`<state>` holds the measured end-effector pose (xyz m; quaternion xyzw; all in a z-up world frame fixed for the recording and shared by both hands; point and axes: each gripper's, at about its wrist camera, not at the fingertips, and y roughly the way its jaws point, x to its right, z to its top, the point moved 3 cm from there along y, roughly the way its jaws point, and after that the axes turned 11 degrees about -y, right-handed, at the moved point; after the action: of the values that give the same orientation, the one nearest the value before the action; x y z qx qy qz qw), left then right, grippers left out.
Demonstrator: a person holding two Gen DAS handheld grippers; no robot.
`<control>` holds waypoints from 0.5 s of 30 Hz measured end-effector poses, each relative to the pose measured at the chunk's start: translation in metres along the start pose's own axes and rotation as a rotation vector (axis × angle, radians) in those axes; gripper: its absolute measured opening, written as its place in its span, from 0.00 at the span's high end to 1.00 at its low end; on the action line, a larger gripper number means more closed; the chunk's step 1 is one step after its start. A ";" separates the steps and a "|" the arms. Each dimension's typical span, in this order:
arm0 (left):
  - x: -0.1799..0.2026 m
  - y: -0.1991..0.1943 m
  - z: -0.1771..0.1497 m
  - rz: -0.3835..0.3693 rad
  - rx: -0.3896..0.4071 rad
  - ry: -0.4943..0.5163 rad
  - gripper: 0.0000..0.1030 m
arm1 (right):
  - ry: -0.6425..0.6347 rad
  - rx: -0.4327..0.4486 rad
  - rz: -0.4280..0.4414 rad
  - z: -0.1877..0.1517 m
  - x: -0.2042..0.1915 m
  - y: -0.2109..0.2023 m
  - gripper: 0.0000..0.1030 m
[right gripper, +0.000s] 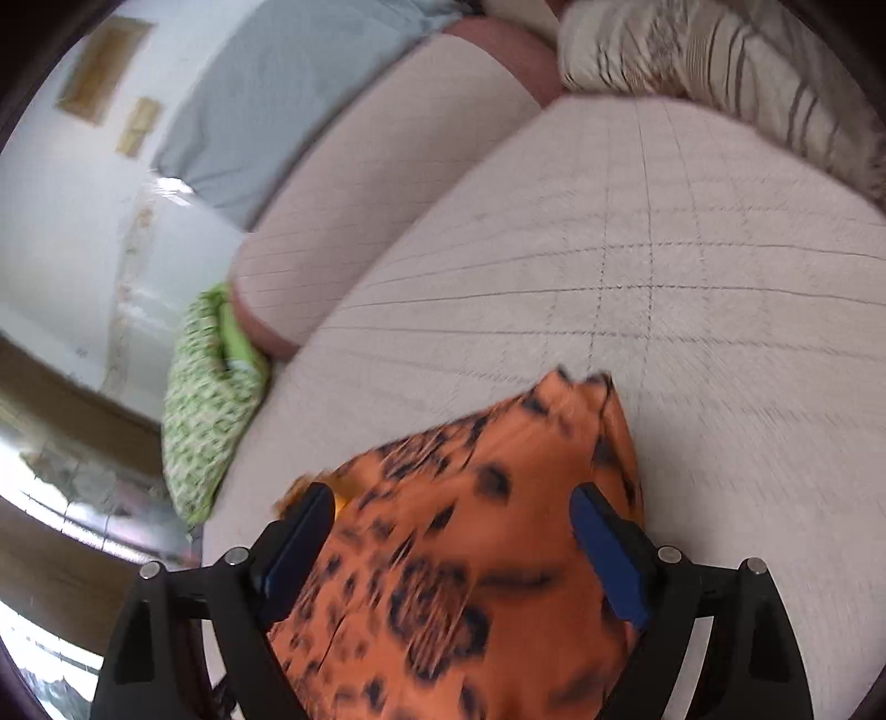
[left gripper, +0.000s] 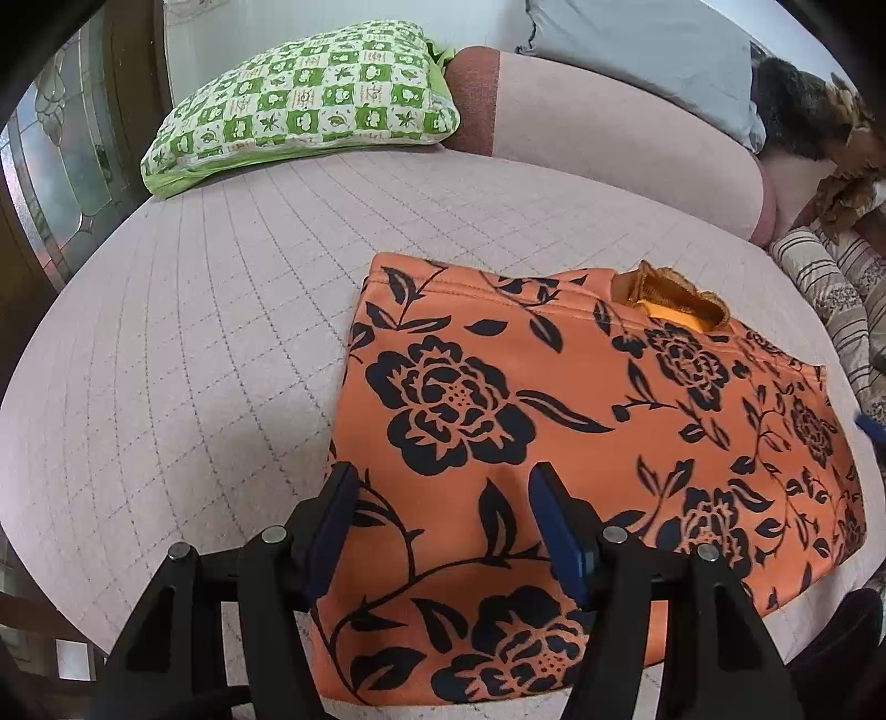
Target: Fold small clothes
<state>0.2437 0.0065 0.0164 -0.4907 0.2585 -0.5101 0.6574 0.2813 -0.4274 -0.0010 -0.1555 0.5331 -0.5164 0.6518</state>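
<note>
An orange garment with a black flower print [left gripper: 581, 443] lies folded flat on the pale quilted bed [left gripper: 194, 360], its neck opening at the far edge. My left gripper [left gripper: 443, 487] is open just above the garment's near left part, its jaws wide apart with nothing between them. In the blurred right wrist view the same garment [right gripper: 470, 526] lies under my right gripper [right gripper: 448, 498], which is open and empty over the cloth.
A green and white checked pillow [left gripper: 304, 99] lies at the bed's far left. A long pink bolster [left gripper: 609, 122] and a grey pillow [left gripper: 653, 50] run along the back. A striped cushion [left gripper: 830, 288] sits at the right. A wooden door [left gripper: 61, 155] stands left.
</note>
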 end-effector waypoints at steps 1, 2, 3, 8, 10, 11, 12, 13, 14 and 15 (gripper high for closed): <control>0.001 -0.004 0.000 -0.001 0.010 -0.003 0.37 | 0.003 0.004 0.020 -0.017 -0.006 -0.017 0.14; 0.002 -0.010 -0.001 -0.006 0.026 -0.005 0.36 | 0.009 0.005 0.036 -0.031 -0.004 -0.027 0.14; 0.004 -0.015 -0.001 -0.010 0.039 -0.004 0.33 | 0.021 0.006 0.051 -0.052 -0.007 -0.042 0.14; 0.026 -0.035 -0.009 -0.043 0.093 0.029 0.28 | 0.130 -0.050 0.057 -0.126 0.006 -0.059 0.14; 0.036 -0.034 -0.015 -0.054 0.089 0.047 0.27 | 0.181 -0.059 0.060 -0.134 0.018 -0.054 0.14; 0.044 -0.031 -0.021 -0.055 0.072 0.065 0.27 | 0.209 -0.064 0.059 -0.135 0.022 -0.050 0.14; 0.048 -0.029 -0.025 -0.054 0.061 0.076 0.27 | 0.232 -0.067 0.067 -0.136 0.028 -0.046 0.14; 0.053 -0.026 -0.029 -0.058 0.052 0.087 0.27 | 0.263 -0.071 0.074 -0.137 0.032 -0.040 0.14; 0.059 -0.024 -0.034 -0.068 0.048 0.095 0.27 | 0.303 -0.076 0.068 -0.136 0.043 -0.038 0.14; 0.063 -0.022 -0.038 -0.067 0.042 0.103 0.27 | 0.345 -0.072 0.077 -0.136 0.049 -0.037 0.14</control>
<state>0.2245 -0.0660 0.0318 -0.4583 0.2649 -0.5616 0.6359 0.1410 -0.4366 -0.0515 -0.0670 0.6608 -0.4908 0.5640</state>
